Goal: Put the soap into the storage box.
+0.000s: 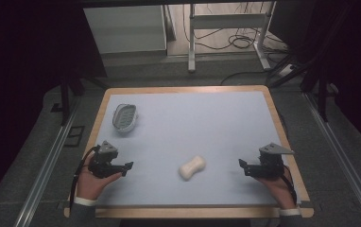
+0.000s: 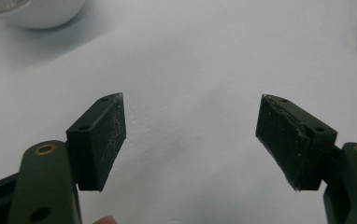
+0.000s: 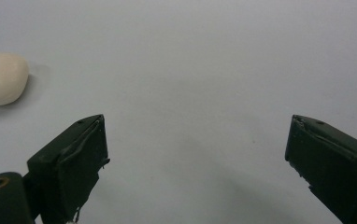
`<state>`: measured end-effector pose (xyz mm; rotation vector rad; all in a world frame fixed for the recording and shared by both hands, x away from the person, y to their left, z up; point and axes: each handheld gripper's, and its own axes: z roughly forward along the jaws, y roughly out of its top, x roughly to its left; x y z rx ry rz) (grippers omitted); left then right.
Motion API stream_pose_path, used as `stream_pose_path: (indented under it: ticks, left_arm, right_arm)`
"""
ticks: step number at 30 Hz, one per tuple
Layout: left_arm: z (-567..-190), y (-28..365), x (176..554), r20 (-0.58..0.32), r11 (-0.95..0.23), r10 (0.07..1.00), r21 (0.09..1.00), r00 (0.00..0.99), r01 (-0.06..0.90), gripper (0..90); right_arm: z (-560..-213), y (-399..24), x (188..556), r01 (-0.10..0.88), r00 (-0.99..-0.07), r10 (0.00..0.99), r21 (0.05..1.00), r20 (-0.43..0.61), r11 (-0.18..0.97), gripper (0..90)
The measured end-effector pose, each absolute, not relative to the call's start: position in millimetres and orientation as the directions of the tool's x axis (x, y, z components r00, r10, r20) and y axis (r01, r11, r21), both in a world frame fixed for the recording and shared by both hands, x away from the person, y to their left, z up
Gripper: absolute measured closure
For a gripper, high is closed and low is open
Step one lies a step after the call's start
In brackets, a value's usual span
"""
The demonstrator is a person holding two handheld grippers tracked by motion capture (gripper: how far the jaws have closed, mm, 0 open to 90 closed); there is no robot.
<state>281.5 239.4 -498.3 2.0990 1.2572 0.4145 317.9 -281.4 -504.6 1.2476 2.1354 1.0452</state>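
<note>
At the near edge of the counter (image 1: pixel 216 118), a light blue mat with a wooden border, a person's hands hold two sets of tongs. The left tongs (image 1: pixel 126 166) sit at about 8 o'clock and the right tongs (image 1: pixel 243 166) at about 4 o'clock, both pointing inward toward each other. Each has its jaws spread wide with nothing between them, as the left gripper view (image 2: pixel 190 140) and the right gripper view (image 3: pixel 195 158) show against bare mat. Between them, slightly nearer than the middle of the counter, lies a cream-white bar of soap (image 1: pixel 192 167), smooth, rounded at both ends and pinched at the waist, lying at a slant. Farther off, at about 10 o'clock, rests an oval grey-and-white soap dish (image 1: pixel 124 117) with a ridged inside, well apart from the bar.
</note>
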Motion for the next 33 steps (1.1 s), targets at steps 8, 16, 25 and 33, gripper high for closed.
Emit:
stream_pose_path:
  ticks: [8,16,25,33]
  left_arm:
    - [-485.6,234.0,278.5,-0.045,-0.353,0.86,0.669,0.509,0.655,24.4]
    - [-474.4,226.2,277.7,-0.045,-0.362,0.85,0.673,0.524,0.644,23.5]
    - [-462.7,204.1,285.4,-0.024,-0.42,0.819,0.656,0.573,0.627,22.9]
    - [-462.1,192.8,288.2,-0.019,-0.441,0.806,0.647,0.591,0.622,22.9]
  right_arm:
    - [-500.5,-282.7,316.8,0.524,-0.48,0.877,0.797,-0.016,0.301,6.0]
    - [-499.0,-283.9,313.2,0.521,-0.475,0.88,0.8,-0.02,0.299,6.0]
    - [-498.2,-288.1,311.4,0.515,-0.471,0.882,0.803,-0.028,0.3,6.0]
    - [-497.5,-290.0,311.3,0.514,-0.466,0.884,0.807,-0.023,0.292,6.0]
